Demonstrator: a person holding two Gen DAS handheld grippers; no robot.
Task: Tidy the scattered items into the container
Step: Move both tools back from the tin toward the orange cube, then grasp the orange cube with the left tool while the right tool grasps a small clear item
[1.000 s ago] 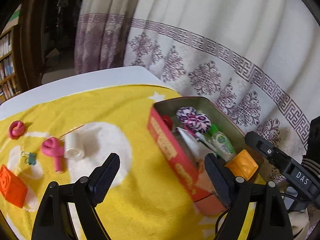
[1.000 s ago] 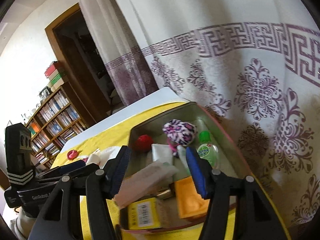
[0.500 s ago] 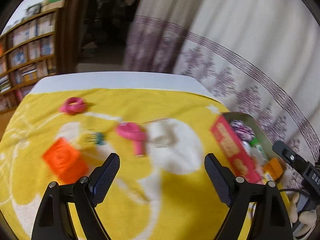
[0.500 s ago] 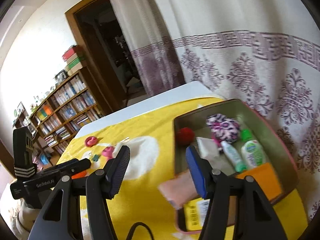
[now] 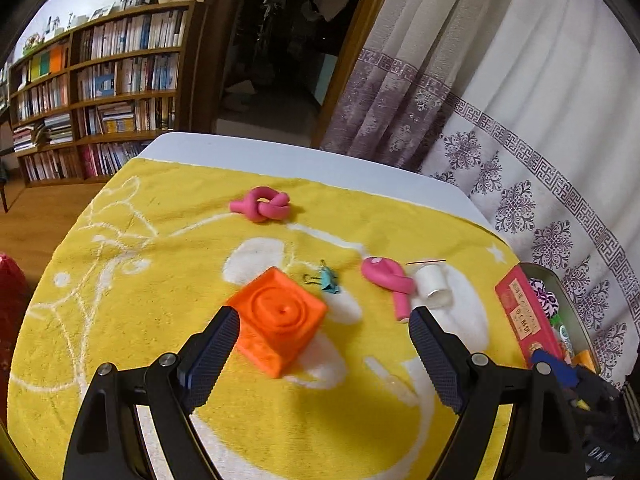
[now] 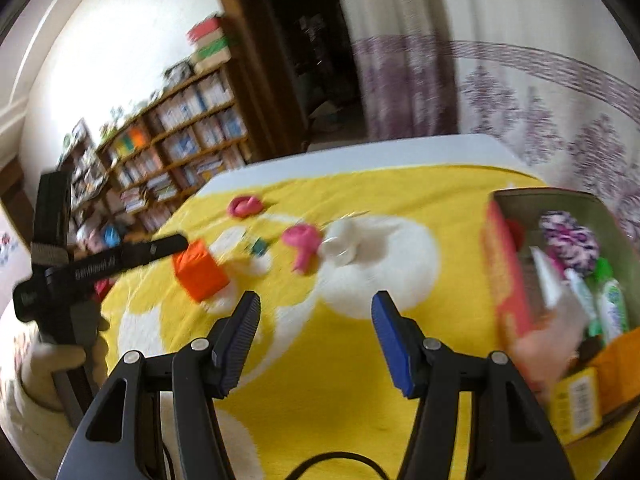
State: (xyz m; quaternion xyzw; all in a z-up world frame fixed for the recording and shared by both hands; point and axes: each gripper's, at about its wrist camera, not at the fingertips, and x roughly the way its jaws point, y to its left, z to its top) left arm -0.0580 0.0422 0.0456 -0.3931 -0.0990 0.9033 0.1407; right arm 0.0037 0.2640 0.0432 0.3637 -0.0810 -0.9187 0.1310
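Observation:
An orange cube (image 5: 280, 320) lies on the yellow cloth just ahead of my open, empty left gripper (image 5: 322, 354), between its fingers' line. Beyond it lie a teal binder clip (image 5: 329, 279), a pink ribbon-shaped piece (image 5: 390, 280), a white cup on its side (image 5: 431, 283) and a pink knot (image 5: 262, 209). The red container (image 5: 520, 318) sits at the right edge. In the right wrist view my open, empty right gripper (image 6: 314, 338) hovers over the cloth, left of the container (image 6: 500, 264), which holds several items. The orange cube (image 6: 198, 270) lies far left.
The left gripper's body (image 6: 100, 264) reaches in from the left in the right wrist view. A bookshelf (image 5: 96, 92) and dark doorway stand beyond the table's white far edge (image 5: 280, 152). A patterned curtain (image 5: 520, 140) hangs close behind the container.
Both grippers swung left, away from the container, toward the scattered items. The left gripper has come close to the orange cube. The right gripper has left the container. Both stay open.

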